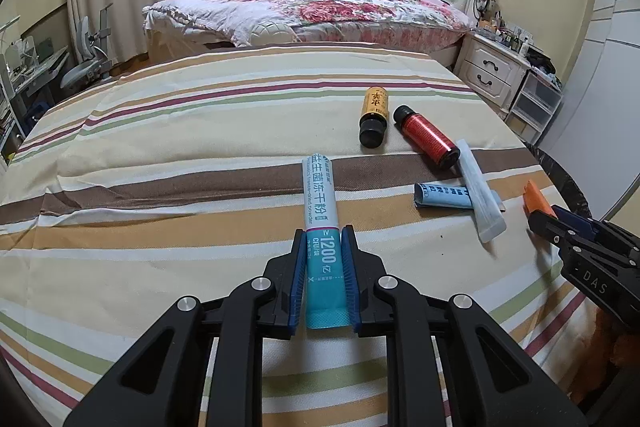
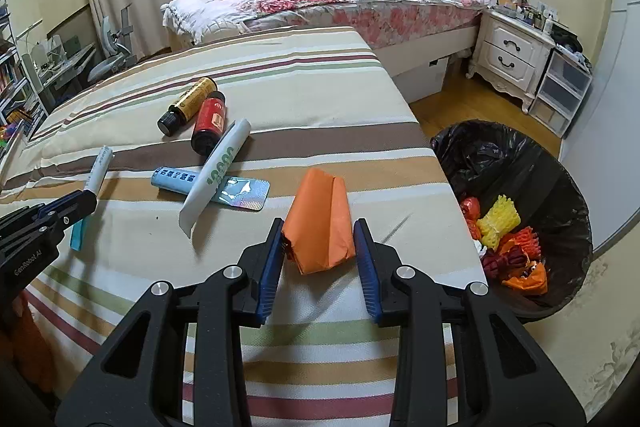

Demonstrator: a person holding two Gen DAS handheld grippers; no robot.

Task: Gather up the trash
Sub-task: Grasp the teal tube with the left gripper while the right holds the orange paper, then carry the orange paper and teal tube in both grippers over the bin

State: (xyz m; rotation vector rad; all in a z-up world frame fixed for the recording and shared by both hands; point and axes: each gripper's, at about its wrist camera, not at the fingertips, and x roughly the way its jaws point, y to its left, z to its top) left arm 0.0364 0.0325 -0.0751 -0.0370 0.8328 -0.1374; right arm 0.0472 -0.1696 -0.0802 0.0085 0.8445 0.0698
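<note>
On the striped cloth (image 2: 320, 99), far left, we see the left gripper (image 1: 325, 267) clamped fully down on the teal end of a blue-and-white powder sachet (image 1: 322, 211); the pads press both long edges and the white end runs away from us along the cloth. We judge the sachet light, thin and floppy, so the grip near one end will let the free end droop when raised; the film looks slick, but the ribbed pads should hold it.

Moving right, at mid cloth, lie a yellow bottle (image 2: 188, 105) and a red bottle (image 2: 210, 125) on their sides, touching, caps toward us. We expect them stiff, heavier, and prone to roll; best taken across the body. Just near of them a white sachet (image 2: 216, 171) lies across a light-blue sachet (image 2: 176, 181) and a foil blister pack (image 2: 240, 195).

Further right, the right gripper (image 2: 318, 259) stands part open around a folded orange paper (image 2: 320, 223). The left pad touches it; whether the right pad presses it we cannot tell. The paper looks soft and crushable; a pinch across the fold should do.

Far right, off the cloth's edge, stands the black-lined trash bin (image 2: 568, 187), already holding orange and yellow scraps.
</note>
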